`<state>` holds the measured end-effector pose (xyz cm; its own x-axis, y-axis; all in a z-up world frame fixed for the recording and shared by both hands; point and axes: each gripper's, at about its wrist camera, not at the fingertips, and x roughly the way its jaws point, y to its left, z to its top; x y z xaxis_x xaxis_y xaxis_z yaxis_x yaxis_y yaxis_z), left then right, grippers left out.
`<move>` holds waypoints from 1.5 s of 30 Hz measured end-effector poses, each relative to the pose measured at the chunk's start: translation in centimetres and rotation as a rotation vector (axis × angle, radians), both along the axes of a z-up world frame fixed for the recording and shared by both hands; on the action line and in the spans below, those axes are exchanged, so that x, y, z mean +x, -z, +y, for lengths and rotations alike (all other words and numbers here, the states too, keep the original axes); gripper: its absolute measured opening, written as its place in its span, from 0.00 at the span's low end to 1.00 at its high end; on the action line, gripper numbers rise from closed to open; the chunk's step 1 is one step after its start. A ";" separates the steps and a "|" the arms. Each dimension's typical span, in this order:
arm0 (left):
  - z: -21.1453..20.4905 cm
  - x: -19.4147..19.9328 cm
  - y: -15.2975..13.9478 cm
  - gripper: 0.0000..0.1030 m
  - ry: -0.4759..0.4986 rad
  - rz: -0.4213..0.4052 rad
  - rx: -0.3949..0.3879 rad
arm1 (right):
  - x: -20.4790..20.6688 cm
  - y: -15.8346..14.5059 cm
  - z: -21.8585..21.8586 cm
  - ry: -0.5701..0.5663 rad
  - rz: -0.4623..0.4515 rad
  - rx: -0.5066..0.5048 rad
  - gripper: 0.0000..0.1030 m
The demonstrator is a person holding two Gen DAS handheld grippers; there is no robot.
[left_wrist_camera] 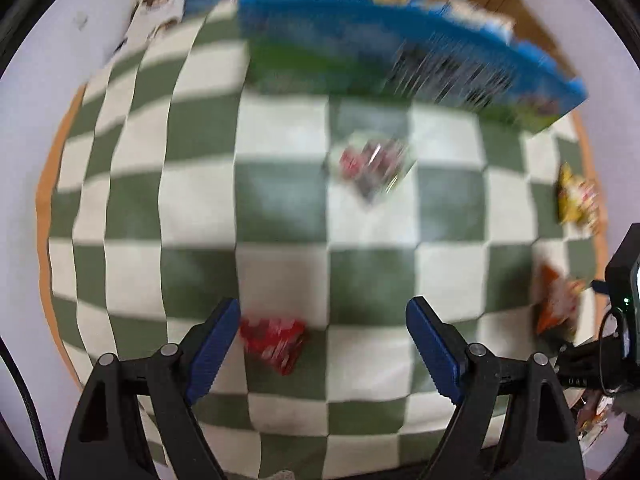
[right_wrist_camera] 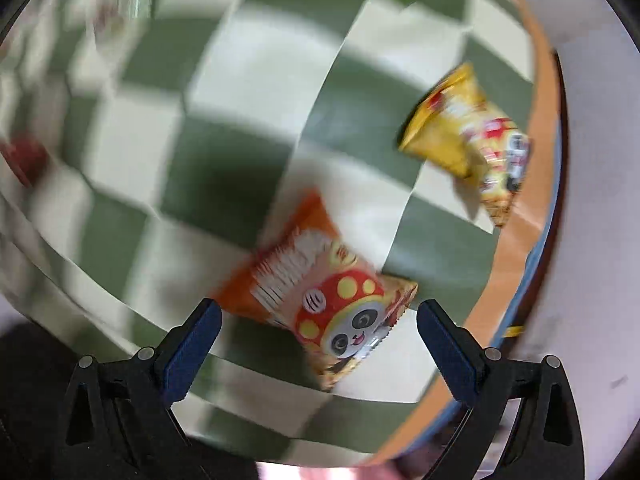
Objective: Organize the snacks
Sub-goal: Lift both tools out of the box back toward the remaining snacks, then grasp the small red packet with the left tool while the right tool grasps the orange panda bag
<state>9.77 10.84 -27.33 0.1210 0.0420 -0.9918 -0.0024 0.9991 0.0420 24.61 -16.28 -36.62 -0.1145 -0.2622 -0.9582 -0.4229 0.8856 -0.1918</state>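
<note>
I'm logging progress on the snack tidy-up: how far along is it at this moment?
Early. The box at the cloth's far edge already holds some packets. Nothing is in hand: left gripper is open over the red packet, right gripper open over the orange panda packet. Yellow packet and clear-wrapped snack also remain.

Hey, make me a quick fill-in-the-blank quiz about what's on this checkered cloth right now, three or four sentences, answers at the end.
1. The cloth has white and ____ squares.
2. The orange packet between the right gripper fingers shows a cartoon ____.
3. The small wrapper between the left gripper fingers is ____.
4. Both grippers' jaws are ____.

Answers: green; panda; red; open
</note>
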 end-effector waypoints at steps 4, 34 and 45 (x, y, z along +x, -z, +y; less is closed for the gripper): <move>2.2 -1.7 2.3 0.82 -0.075 0.067 0.003 | 0.7 1.4 -0.9 0.147 -0.074 0.046 0.97; 2.9 -1.2 9.0 0.36 -0.255 0.191 -0.269 | 4.7 -0.5 -5.2 0.441 -0.083 0.337 0.97; 1.5 -0.2 9.8 0.38 -0.213 0.205 -0.326 | 4.2 0.5 -4.6 0.472 -0.164 0.348 0.67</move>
<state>9.53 12.34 -37.14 -0.0569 -0.2747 -0.9598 -0.2338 0.9383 -0.2547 28.85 -20.86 -37.07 0.0143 0.1122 -0.9936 0.0409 0.9928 0.1127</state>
